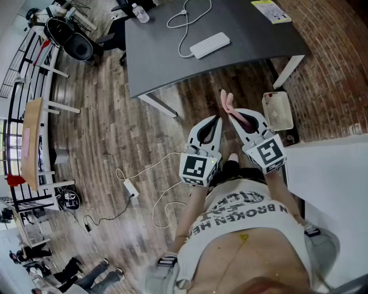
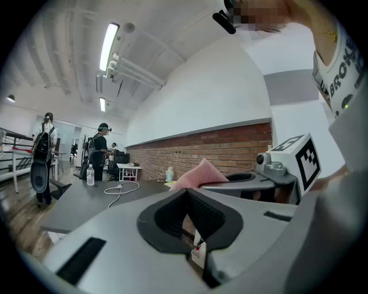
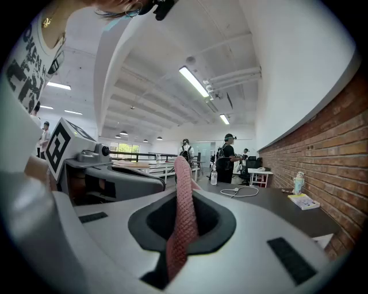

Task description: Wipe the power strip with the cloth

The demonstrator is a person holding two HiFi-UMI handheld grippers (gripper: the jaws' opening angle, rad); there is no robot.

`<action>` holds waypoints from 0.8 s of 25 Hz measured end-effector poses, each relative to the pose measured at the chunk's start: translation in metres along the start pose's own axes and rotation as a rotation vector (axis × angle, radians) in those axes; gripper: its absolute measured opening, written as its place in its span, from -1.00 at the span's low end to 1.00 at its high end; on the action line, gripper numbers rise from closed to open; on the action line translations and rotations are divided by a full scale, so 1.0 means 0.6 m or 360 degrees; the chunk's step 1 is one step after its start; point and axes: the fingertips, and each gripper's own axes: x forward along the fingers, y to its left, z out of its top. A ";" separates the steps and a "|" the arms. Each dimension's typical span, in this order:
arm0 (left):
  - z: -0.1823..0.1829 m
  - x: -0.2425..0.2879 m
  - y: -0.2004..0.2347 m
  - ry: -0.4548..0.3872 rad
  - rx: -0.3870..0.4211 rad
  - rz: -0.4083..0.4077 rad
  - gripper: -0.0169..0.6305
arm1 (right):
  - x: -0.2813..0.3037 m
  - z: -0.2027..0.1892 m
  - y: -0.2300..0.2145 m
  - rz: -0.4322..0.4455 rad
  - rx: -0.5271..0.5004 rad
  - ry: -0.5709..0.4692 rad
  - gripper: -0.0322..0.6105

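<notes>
both grippers held low in front of my torso, side by side, pointing fwd at the table (image 1: 241,40) and tipped a touch down. tips angle in toward each other, nearly meeting.

left gripper (image 1: 216,120): jaws fully together, nothing between the pads. right gripper (image 1: 237,118): jaws clamped on the pink cloth (image 1: 226,101). cloth stands on edge between the pads and sticks out past the tips. right gripper view shows it running up the middle of the jaw gap.

writing: my white shirt (image 1: 241,218) has black print, "broken" legible, rest cut off. marker cubes carry b/w square patterns only, no letters. yellow booklet (image 1: 270,10) at the table's far right, print too small to read.

power strip (image 1: 210,45): white, flat on the dark grey table, well ahead of both grippers, not touched. long axis runs diagonal in head view, near-left to far-right. white cord (image 1: 187,20) leaves its near-left end and loops off toward the far edge.
</notes>
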 end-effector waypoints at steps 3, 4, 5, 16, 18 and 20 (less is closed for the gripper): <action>-0.004 0.014 -0.006 0.0002 -0.0013 -0.0002 -0.92 | -0.008 0.003 -0.020 -0.0012 0.0051 -0.0072 -0.85; -0.007 0.020 -0.010 0.0006 -0.0020 -0.0007 -0.92 | -0.013 0.002 -0.028 -0.0018 0.0064 -0.0082 -0.85; -0.010 0.025 -0.013 0.0012 -0.0026 -0.0014 -0.92 | -0.016 -0.002 -0.036 -0.0024 0.0072 -0.0084 -0.85; -0.031 0.110 0.032 0.0061 -0.0047 -0.0059 -0.92 | 0.026 -0.031 -0.128 -0.0097 0.0095 -0.0029 -0.85; -0.033 0.139 0.055 0.0058 -0.0057 -0.0063 -0.92 | 0.047 -0.035 -0.153 -0.0114 0.0088 -0.0018 -0.85; -0.034 0.177 0.085 0.0050 -0.0062 -0.0073 -0.92 | 0.076 -0.039 -0.185 -0.0126 0.0082 -0.0013 -0.85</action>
